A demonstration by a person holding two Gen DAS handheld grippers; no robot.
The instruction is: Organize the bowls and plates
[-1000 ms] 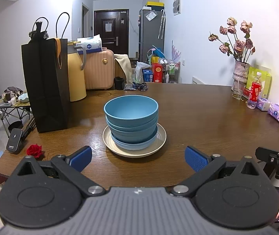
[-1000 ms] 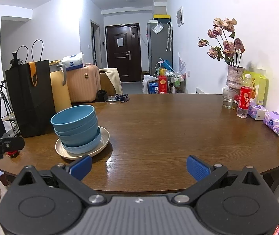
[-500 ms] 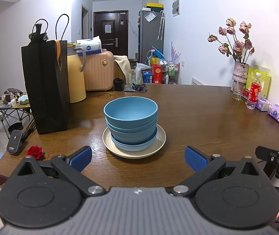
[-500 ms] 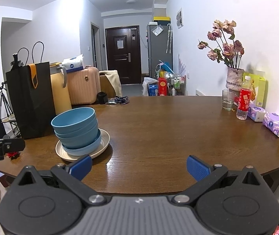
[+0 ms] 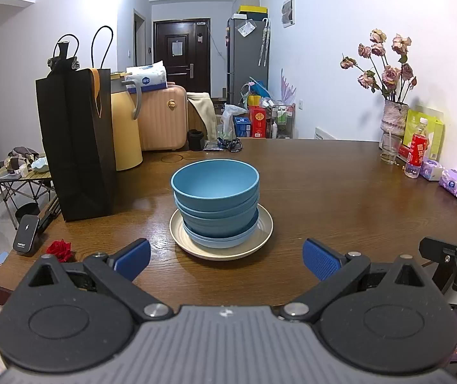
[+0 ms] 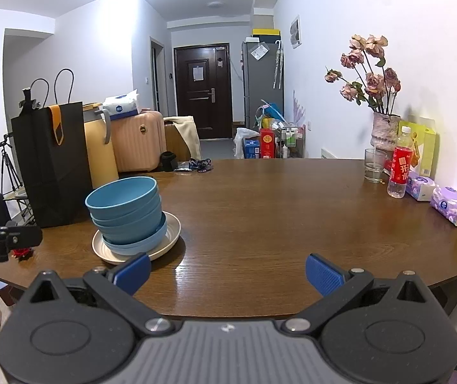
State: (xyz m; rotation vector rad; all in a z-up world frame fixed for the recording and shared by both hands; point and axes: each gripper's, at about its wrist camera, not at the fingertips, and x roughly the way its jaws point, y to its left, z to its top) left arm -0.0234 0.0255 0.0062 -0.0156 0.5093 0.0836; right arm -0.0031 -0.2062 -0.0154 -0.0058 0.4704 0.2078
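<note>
Blue bowls sit nested on a cream plate.

Black bag beside bowls (left)

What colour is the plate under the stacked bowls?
Cream, off-white. The plate shows best in the left wrist view.

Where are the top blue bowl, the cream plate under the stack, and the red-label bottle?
top blue bowl [image 5: 214, 180]: left wrist view, on its inner wall.
cream plate [image 5: 265, 224]: left wrist view, on its bare right rim.
red-label bottle [image 6: 400, 168]: right wrist view, on its red label.
</note>
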